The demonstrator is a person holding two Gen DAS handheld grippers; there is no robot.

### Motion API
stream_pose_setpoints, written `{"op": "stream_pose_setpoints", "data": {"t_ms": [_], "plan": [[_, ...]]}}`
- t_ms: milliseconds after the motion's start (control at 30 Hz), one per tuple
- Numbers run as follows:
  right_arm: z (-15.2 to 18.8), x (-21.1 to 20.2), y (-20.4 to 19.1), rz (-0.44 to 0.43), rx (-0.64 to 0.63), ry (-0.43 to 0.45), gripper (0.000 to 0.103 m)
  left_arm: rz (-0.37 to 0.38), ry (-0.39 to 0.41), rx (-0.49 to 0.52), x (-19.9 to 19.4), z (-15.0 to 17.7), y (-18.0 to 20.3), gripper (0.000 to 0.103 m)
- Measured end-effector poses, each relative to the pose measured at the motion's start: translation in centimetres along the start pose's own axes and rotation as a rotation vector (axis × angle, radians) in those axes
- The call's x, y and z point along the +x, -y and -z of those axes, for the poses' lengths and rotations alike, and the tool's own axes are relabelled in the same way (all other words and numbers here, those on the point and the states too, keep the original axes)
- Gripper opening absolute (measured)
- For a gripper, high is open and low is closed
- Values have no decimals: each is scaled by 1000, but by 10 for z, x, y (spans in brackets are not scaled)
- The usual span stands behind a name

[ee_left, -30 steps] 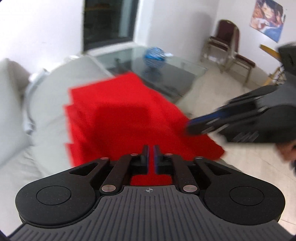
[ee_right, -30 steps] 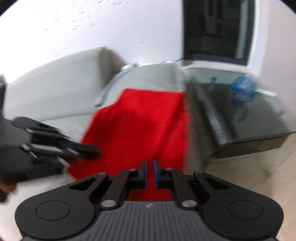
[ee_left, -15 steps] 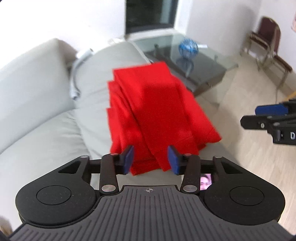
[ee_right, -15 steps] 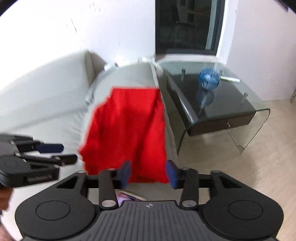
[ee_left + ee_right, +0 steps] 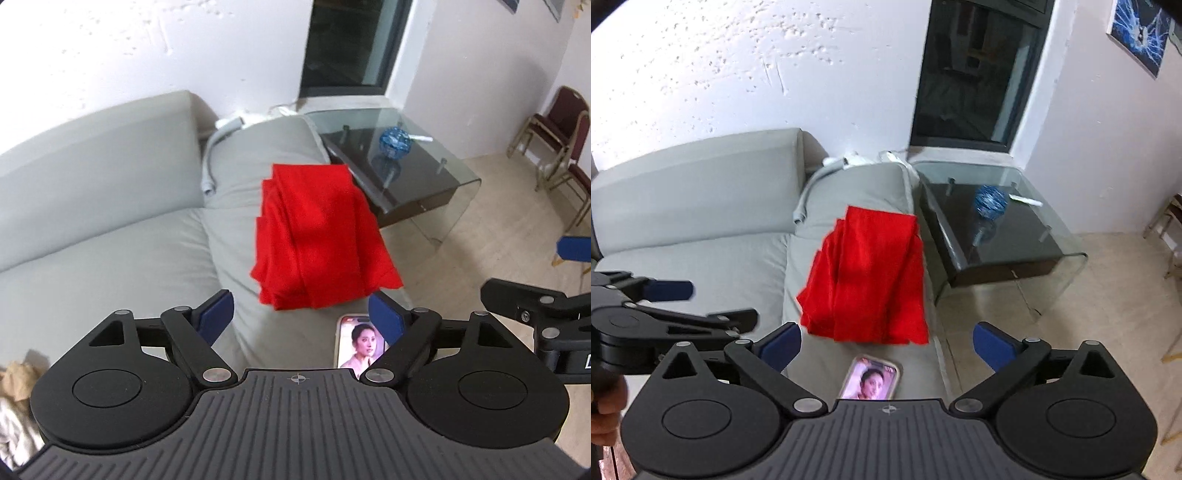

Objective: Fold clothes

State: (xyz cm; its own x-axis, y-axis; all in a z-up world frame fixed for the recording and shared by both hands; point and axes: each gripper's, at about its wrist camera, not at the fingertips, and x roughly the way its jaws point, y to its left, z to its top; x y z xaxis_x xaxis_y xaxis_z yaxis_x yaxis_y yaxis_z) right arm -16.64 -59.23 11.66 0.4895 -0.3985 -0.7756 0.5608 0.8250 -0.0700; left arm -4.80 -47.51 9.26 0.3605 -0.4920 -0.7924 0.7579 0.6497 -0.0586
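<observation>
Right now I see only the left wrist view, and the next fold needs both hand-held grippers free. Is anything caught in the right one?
Observer: No. The right hand-held gripper is opening its jaws with nothing between them; the folded red garment lies on the grey sofa beyond.
Operator: My own finger hides part of the phone. Is it under the garment?
Observer: No. The phone shows full width in the right wrist view, with a strip of cushion between it and the cloth.

No words or numbers can be read. The right gripper [image 5: 546,280] has a small white mark at the picture's edge, cut off. The phone [image 5: 870,378] shows a picture only, no writing.
</observation>
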Motion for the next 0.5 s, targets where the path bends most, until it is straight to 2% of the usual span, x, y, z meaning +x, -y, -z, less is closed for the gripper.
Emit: {"op": "stream_pose_setpoints", "data": {"t_ms": [100, 167, 267, 367, 500], "plan": [[3, -13, -2, 11, 28, -10, 101, 6, -5, 13, -17, 4, 3, 85], [4, -20, -3, 17, 39, -13, 101, -3, 11, 33, -24, 7, 6, 92], [5, -25, -6, 37, 18, -26, 101, -39, 14, 62, -26, 12, 8, 92], [7, -24, -8, 65, 14, -43, 101, -34, 8, 63, -28, 16, 7, 92], [12, -24, -11, 58, 14, -55, 101, -35, 3, 73, -29, 22, 6, 92]]}}
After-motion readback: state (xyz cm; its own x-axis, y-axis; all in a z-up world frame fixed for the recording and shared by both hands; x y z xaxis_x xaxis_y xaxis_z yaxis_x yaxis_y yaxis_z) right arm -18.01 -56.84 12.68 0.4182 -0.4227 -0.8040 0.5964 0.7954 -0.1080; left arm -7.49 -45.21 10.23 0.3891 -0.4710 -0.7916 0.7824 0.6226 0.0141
